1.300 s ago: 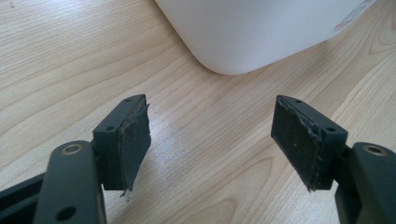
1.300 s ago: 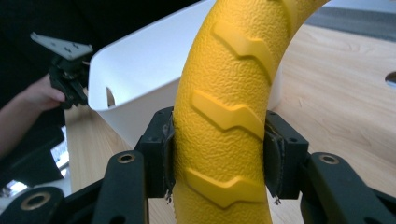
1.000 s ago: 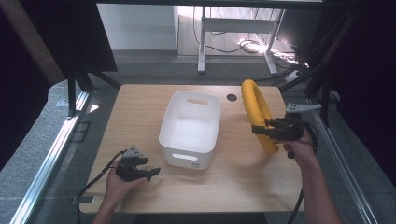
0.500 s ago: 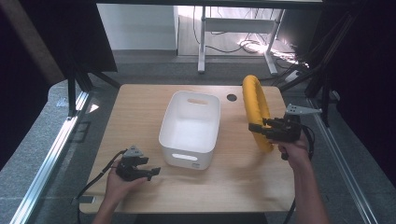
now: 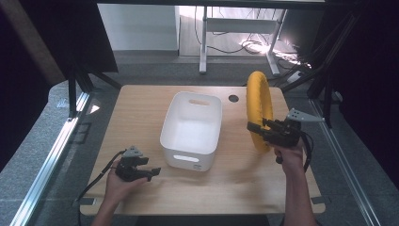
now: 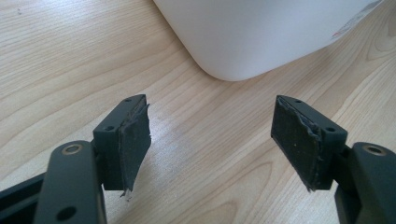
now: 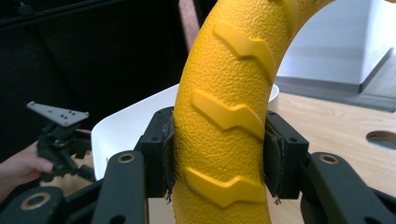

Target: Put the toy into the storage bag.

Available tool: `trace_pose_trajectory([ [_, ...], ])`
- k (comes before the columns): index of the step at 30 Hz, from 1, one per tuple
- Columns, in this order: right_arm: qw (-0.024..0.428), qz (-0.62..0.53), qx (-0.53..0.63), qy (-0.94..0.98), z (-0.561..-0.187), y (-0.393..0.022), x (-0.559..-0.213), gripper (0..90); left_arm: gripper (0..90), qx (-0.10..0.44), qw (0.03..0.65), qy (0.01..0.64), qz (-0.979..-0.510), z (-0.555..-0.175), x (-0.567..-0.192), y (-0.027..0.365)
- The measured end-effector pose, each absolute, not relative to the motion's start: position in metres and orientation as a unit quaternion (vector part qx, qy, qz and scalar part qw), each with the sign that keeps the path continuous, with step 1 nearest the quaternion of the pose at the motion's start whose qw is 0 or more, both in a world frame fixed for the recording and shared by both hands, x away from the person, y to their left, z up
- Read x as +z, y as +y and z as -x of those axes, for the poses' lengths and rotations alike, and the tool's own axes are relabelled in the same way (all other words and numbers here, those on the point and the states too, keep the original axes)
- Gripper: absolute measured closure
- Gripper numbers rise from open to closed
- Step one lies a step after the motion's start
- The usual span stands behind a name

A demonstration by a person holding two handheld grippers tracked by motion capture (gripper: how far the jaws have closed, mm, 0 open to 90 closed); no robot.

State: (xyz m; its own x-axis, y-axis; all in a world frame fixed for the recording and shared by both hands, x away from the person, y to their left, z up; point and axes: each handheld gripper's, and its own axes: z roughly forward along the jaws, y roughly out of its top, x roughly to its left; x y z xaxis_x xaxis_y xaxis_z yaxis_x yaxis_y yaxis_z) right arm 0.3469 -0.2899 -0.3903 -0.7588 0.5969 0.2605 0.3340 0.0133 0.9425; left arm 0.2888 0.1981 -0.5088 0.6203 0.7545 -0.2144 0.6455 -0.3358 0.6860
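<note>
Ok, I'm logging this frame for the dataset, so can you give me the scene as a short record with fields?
surface: wooden table
container: white bin, mid-table, nothing visible inside
held object: yellow ring with raised tread, upright on edge
right tool: shut on the yellow ring, one jaw on each side
left tool: open, low over the table beside the white bin's corner

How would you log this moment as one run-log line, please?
right claw: shut on yellow ring, upright | left claw: open, empty | white bin: empty

yellow ring (image 7: 224, 116) pebbled, matt, ridged; white bin (image 5: 192, 127) smooth plastic; table (image 6: 60, 60) pale wood grain
</note>
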Motion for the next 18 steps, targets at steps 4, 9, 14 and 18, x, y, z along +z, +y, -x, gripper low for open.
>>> trace_pose_trajectory([
  [4,0.126,-0.335,0.628,0.691,-0.339,-0.28,-0.392,51.4,28.6,0.07,0.383,0.428,-0.816,-0.289,-0.508,0.197],
  [9,0.163,-0.345,0.638,0.669,-0.329,-0.265,-0.395,51.4,28.6,0.075,0.382,0.428,-0.815,-0.289,-0.506,0.199],
  [14,0.185,-0.35,0.65,0.648,-0.322,-0.248,-0.398,51.3,28.6,0.081,0.381,0.431,-0.814,-0.289,-0.502,0.204],
  [18,0.202,-0.348,0.655,0.639,-0.32,-0.241,-0.401,51.3,28.5,0.08,0.382,0.433,-0.813,-0.289,-0.5,0.206],
])
